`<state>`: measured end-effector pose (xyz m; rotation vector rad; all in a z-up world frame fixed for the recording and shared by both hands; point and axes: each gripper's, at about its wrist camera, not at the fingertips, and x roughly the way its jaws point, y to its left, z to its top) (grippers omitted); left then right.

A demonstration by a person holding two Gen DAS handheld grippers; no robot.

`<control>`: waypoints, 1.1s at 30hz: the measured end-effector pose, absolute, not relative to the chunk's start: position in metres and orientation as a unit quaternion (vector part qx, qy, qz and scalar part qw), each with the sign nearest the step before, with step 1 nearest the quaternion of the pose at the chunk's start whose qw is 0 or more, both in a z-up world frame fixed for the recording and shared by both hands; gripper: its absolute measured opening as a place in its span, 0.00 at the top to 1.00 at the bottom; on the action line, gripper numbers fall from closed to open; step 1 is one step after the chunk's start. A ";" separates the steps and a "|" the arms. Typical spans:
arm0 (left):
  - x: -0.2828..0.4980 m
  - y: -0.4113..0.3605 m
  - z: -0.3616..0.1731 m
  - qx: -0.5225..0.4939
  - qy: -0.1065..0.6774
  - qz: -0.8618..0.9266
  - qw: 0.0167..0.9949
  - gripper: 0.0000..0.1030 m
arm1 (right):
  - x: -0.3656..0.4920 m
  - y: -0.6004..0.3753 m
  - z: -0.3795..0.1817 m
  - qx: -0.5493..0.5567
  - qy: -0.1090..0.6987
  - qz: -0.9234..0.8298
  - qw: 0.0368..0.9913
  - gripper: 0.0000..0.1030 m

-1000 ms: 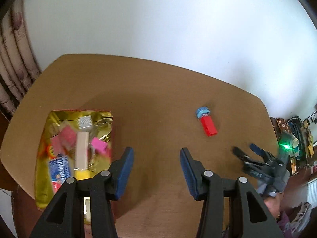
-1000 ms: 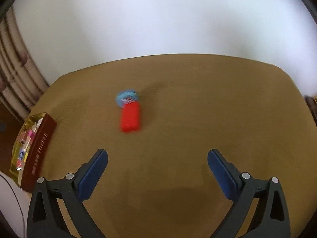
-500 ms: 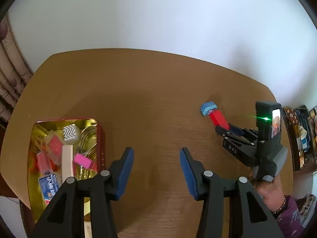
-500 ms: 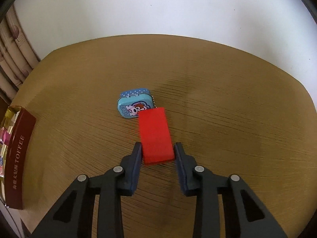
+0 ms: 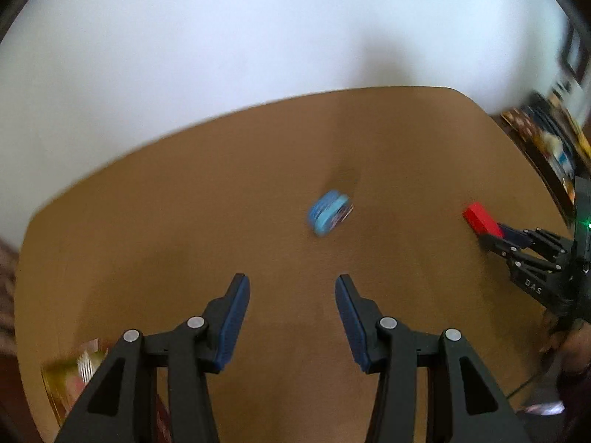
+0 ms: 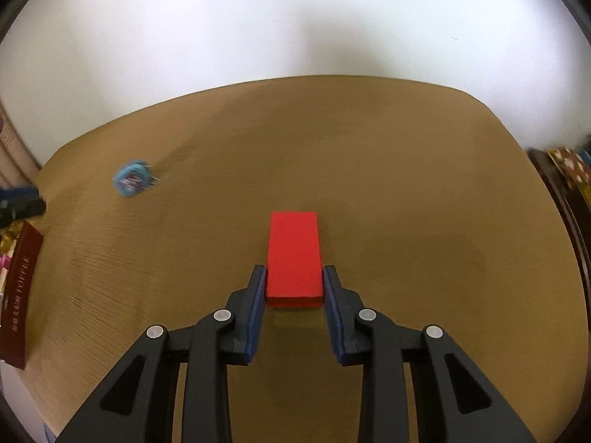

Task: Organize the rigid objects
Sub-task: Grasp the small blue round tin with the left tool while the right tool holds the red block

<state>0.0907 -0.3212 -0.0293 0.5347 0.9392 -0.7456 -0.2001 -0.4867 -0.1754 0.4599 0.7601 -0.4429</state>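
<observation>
**Red block clamped in the right tool, blue tin alone on the table**

Left wrist view: the left tool (image 5: 291, 306) hangs over the brown table (image 5: 184, 221) with its blue pads partly apart and nothing between them. Ahead of it lies a small light-blue tin (image 5: 330, 213), blurred, its lid picture unreadable here. At the far right the right tool (image 5: 493, 232) grips one end of a plain red block (image 5: 480, 217); white letters on the black tool body seem to read "DAS". A green light glows above it, and a hand (image 5: 569, 347) shows at the edge. In the lower left corner a gold-lined box (image 5: 70, 373) peeks in, smeared by motion.

Right wrist view: the right tool (image 6: 294, 286) has just closed its jaws on the red block (image 6: 293, 254), pads pressed to both long sides near its near end. The block is a smooth, unmarked rectangular slab, pointing away over the table (image 6: 406, 184). The blue tin (image 6: 132, 178) sits well apart to the left, with a blurred cartoon picture on its lid. At the left edge stands the box's maroon wall (image 6: 20, 295), with gold lettering that looks like "TOFFEE" and small characters I cannot read.
</observation>
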 end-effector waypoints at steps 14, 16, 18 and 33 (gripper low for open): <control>0.118 -0.393 -0.061 0.353 0.399 -0.428 0.730 0.52 | -0.188 -0.470 -0.178 0.223 0.331 -0.219 0.890 0.72; 0.121 -0.400 -0.065 0.353 0.409 -0.443 0.715 0.52 | -0.184 -0.468 -0.183 0.226 0.329 -0.219 0.890 0.72; 0.124 -0.410 -0.072 0.361 0.412 -0.441 0.711 0.52 | -0.185 -0.471 -0.188 0.228 0.328 -0.216 0.891 0.72; 0.132 -0.409 -0.088 0.277 0.487 -0.391 0.730 0.79 | -0.183 -0.474 -0.197 0.223 0.329 -0.218 0.891 0.70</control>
